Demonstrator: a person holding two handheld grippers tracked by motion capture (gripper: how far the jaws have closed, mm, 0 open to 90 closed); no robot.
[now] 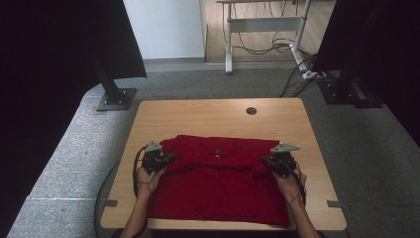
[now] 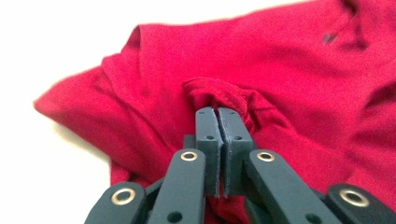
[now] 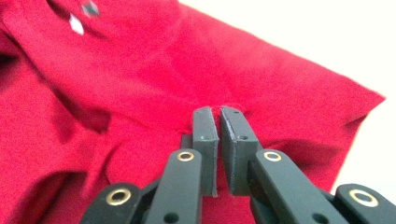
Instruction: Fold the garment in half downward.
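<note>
I have the left gripper (image 1: 166, 159) clamped on a pinch of the red T-shirt (image 1: 218, 186) at its 9 o'clock edge, and the right gripper (image 1: 270, 160) clamped on cloth at 3 o'clock. The shirt lies on the wooden table (image 1: 198, 116), toward its 6 o'clock edge. I judge the first fold is in progress and the other folds are left.

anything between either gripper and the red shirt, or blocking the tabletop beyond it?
Nothing visible. The left gripper and the right gripper are each already shut on a pinch of the red shirt, one at each side. The table beyond the shirt is bare wood apart from a small round hole.
</note>
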